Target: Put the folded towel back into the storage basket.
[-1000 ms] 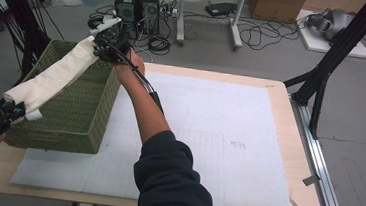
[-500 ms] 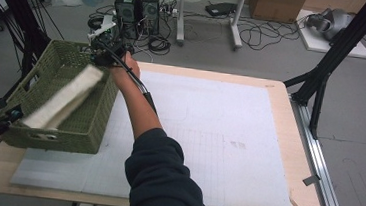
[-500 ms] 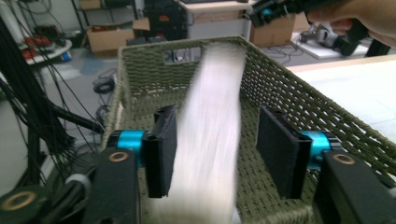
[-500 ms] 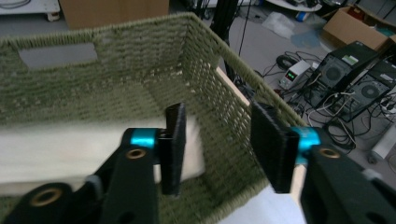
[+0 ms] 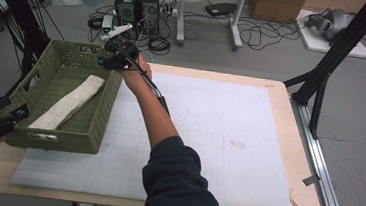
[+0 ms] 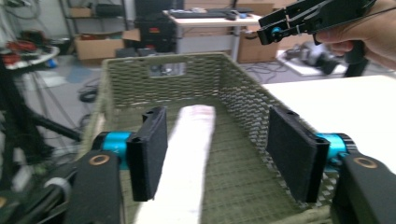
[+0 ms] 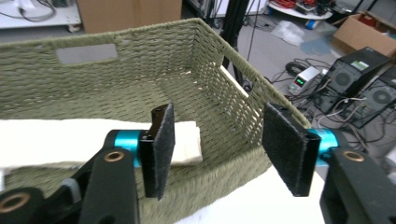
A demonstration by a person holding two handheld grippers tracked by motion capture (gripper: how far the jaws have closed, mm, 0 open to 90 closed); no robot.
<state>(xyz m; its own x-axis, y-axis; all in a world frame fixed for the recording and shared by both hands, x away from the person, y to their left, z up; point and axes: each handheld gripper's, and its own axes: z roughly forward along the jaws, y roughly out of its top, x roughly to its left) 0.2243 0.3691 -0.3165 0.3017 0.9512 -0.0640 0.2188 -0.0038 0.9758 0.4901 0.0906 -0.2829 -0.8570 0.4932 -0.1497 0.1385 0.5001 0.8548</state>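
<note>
A folded white towel (image 5: pixel 70 104) lies slantwise on the floor of a green woven basket (image 5: pixel 67 140) at the table's left. My right gripper (image 5: pixel 109 56) hovers over the basket's far right corner, open and empty. In the right gripper view the gripper (image 7: pixel 224 144) stands just above the rim, with the towel's end (image 7: pixel 70 140) below in the basket (image 7: pixel 140 51). My left gripper (image 5: pixel 12 113) sits at the basket's near left corner. In the left gripper view the gripper (image 6: pixel 217 154) is open, and the towel (image 6: pixel 191 149) runs away from it inside the basket (image 6: pixel 187 81).
A white foam mat (image 5: pixel 218 136) covers the wooden table (image 5: pixel 288 142) to the right of the basket. The person's right forearm (image 5: pixel 155 110) reaches across the mat. Computers and cables (image 5: pixel 139 9) lie on the floor beyond the table.
The towel was held stretched between both grippers above the basket. Both let go, and it now lies inside the basket. The grippers stay near its ends.
</note>
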